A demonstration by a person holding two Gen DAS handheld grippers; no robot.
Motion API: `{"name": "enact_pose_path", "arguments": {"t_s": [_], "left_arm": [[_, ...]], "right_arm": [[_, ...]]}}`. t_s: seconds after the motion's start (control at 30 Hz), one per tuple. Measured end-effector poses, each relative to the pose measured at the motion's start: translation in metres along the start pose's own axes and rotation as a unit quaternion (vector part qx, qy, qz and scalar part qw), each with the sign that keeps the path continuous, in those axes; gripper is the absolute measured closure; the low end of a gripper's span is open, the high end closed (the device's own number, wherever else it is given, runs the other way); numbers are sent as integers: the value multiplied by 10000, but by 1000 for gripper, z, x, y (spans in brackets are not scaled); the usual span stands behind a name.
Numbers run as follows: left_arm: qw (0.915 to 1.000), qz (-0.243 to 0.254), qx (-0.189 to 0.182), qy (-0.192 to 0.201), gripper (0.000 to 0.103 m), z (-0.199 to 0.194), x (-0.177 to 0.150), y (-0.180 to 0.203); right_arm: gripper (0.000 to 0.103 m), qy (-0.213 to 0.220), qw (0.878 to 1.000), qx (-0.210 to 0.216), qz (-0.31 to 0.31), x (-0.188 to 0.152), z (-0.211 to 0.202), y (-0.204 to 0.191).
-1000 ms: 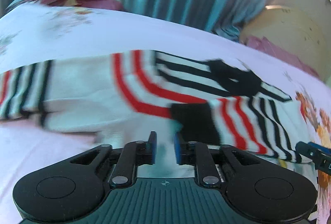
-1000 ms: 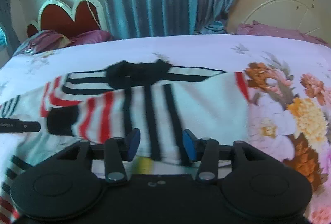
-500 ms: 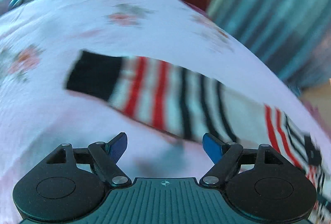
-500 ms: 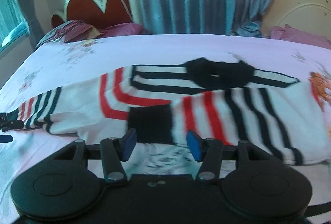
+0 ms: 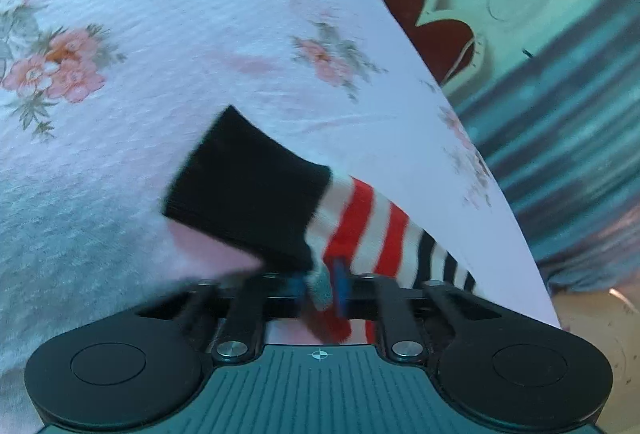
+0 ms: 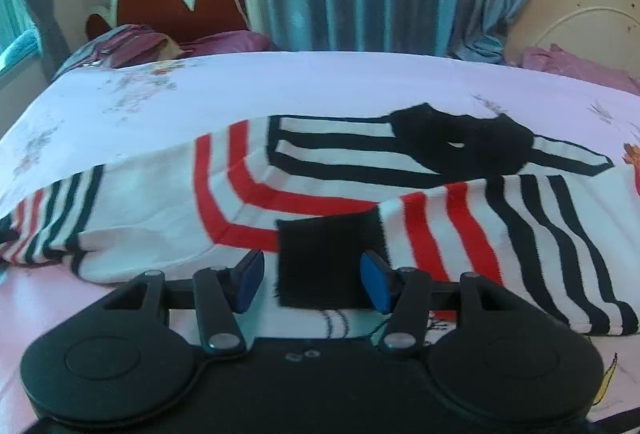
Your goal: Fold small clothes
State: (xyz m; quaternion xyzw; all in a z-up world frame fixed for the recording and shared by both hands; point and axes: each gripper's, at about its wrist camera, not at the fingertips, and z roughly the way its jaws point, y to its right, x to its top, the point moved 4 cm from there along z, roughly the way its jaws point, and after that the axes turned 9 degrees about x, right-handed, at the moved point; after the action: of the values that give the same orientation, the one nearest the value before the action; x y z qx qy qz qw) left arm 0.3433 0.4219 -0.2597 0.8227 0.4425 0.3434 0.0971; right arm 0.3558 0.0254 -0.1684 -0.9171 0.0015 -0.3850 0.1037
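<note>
The left gripper (image 5: pixel 322 284) has closed, pinching the striped sweater's (image 6: pixel 360 189) black-cuffed sleeve (image 5: pixel 280 209); right gripper (image 6: pixel 312 280) spread.

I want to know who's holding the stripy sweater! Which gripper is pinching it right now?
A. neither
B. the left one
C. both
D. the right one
B: the left gripper is closed on the striped sleeve, while the right gripper is open above the other cuff.

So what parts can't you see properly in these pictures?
- Left wrist view: the sweater beyond its sleeve, hidden behind the left gripper.
- Right wrist view: the sleeve end, cut off by the left edge.
- Right wrist view: the sweater's near hem, hidden behind the right gripper.
</note>
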Motion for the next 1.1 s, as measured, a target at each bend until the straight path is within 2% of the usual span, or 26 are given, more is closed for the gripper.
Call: {"name": "enact_pose_path", "arguments": {"t_s": [0.1, 0.23, 0.3, 0.37, 0.47, 0.53, 0.63, 0.73, 0.8, 0.9, 0.97, 1.03, 1.07, 1.1], "left_arm": [[9997, 201, -63, 133, 98, -6, 2, 8], [9942, 796, -484, 529, 98, -31, 2, 47], [9879, 1141, -787, 694, 98, -45, -2, 77], [9784, 1543, -1132, 783, 98, -59, -11, 115], [9604, 2085, -1703, 717, 98, -79, -39, 174], [9446, 2459, -2097, 569, 98, -88, -68, 216], [9215, 2916, -2555, 214, 98, -96, -120, 267], [8939, 3486, -2814, -147, 98, -98, -182, 305], [8749, 3911, -2828, -397, 98, -94, -223, 322], [8498, 4551, -2555, -741, 97, -75, -274, 331], [8418, 4806, -2286, -902, 97, -66, -292, 326], [8376, 4907, -2198, -969, 97, -68, -299, 317], [8366, 4943, -2167, -938, 93, -71, -299, 313], [8361, 4967, -2140, -911, 78, -77, -300, 306]], "right_arm": [[51, -7, 9999, -95, 121, 0, 1, 7], [51, 109, 9994, -263, 221, 3, -2, 18], [51, 132, 9990, -289, 303, 3, -1, 26], [50, -186, 9990, -293, 290, -3, 13, 33], [51, -174, 9992, -64, 366, -1, 10, 40], [50, 35, 9986, 103, 511, 4, -6, 46], [47, 296, 9981, 61, 539, 8, -33, 64], [44, 427, 9969, -109, 646, 7, -56, 91], [43, 455, 9959, -238, 742, 0, -69, 112], [42, 438, 9940, -362, 933, -12, -82, 139], [42, 428, 9926, -353, 1084, -19, -87, 151], [41, 434, 9919, -310, 1152, -24, -89, 157], [38, 441, 9919, -277, 1162, -25, -90, 158], [35, 457, 9919, -235, 1163, -27, -91, 157]]}}
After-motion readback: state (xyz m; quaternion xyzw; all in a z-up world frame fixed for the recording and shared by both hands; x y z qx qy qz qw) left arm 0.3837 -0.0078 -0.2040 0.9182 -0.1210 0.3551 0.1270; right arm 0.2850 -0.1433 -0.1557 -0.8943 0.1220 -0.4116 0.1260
